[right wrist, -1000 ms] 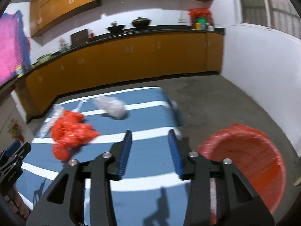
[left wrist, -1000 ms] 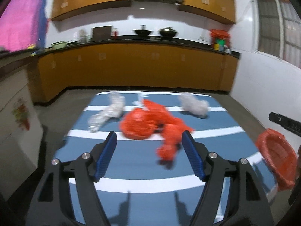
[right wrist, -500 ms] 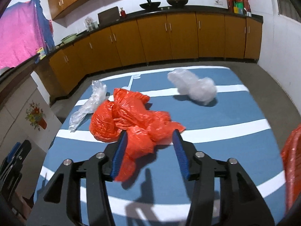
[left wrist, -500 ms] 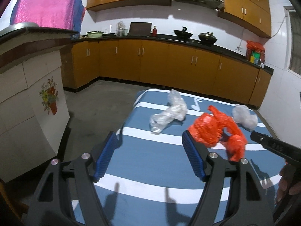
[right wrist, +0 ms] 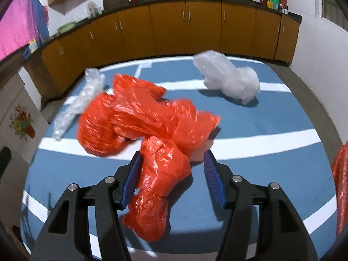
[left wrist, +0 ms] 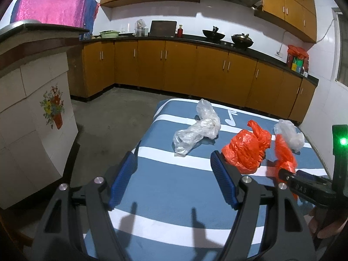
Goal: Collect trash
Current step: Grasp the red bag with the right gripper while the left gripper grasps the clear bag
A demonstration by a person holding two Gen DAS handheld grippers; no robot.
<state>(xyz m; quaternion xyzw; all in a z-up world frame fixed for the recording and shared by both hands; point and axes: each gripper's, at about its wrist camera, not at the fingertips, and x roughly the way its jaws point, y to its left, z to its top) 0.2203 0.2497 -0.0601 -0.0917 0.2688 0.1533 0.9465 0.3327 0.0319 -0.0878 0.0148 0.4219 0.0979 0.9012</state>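
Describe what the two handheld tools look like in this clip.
Both match: the left tool and right tool have black angular arms, silver round screws at the joints and ribbed blue pads inside each finger. Seen from the left camera, the right one carries a lit green light and faint white lettering.

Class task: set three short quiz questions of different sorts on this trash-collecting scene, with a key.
1. True or false: the orange plastic bag lies between the fingers of the right hand-held gripper.
2. How many crumpled bags lie on the blue striped mat? A) two B) three C) five
3. Fill in: the left hand-held gripper has ____ between its fingers.

Key:
1. True; the fingers straddle the bag's near end, and the far pad stands clear of it.
2. B: the orange one, a long clear bag and a white bag.
3. Nothing; it is open over bare mat.
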